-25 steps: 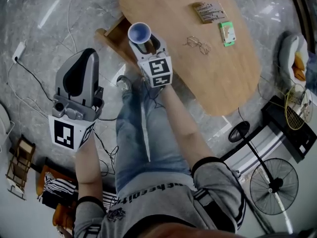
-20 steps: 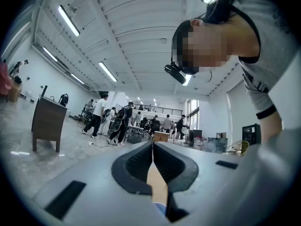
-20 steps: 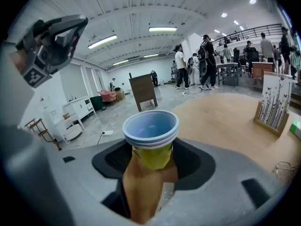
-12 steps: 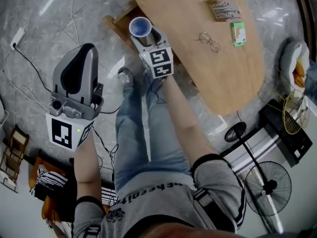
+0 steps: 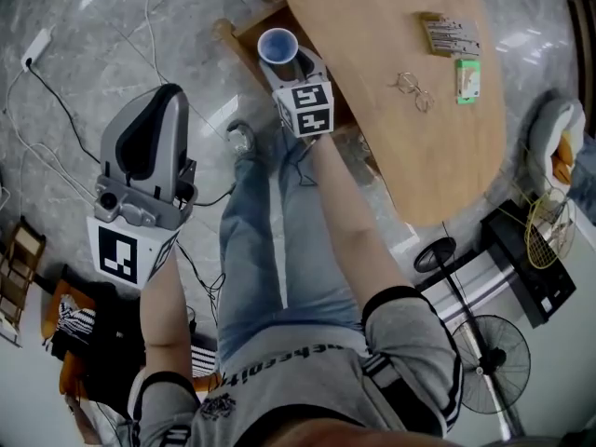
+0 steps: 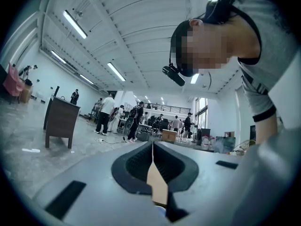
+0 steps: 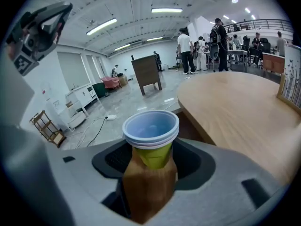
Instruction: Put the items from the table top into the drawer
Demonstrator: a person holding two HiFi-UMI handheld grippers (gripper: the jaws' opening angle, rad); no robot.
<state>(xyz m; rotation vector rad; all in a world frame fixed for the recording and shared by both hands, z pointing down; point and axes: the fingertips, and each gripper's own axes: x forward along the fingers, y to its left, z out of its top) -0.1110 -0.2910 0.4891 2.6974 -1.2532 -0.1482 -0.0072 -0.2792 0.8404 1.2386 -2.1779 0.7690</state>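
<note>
The right hand-held gripper (image 5: 291,67) has a stack of paper cups (image 5: 277,46) upright between its jaws. The jaws stand wide, their brown pads pressed on the yellow-green lower wall of the stack while the blue mouth rises clear above them. Held low on the body and mouth up, the stack is likely meant to be set on its base without tipping.

Just beyond and below this hand-held gripper's tips is the open drawer (image 5: 244,43), jutting from under the edge of the wooden worktop (image 5: 372,91). So the cups appear poised over the drawer's mouth, not yet set down.

Well off to this hand-held gripper's right, a pair of glasses (image 5: 414,90), a green box (image 5: 468,80) and a printed packet (image 5: 451,35) lie on the worktop, seemingly waiting their turn.

The left hand-held gripper (image 5: 160,110) hangs far out to the left over the floor, its jaws closed together on nothing, apparently kept out of the way.
</note>
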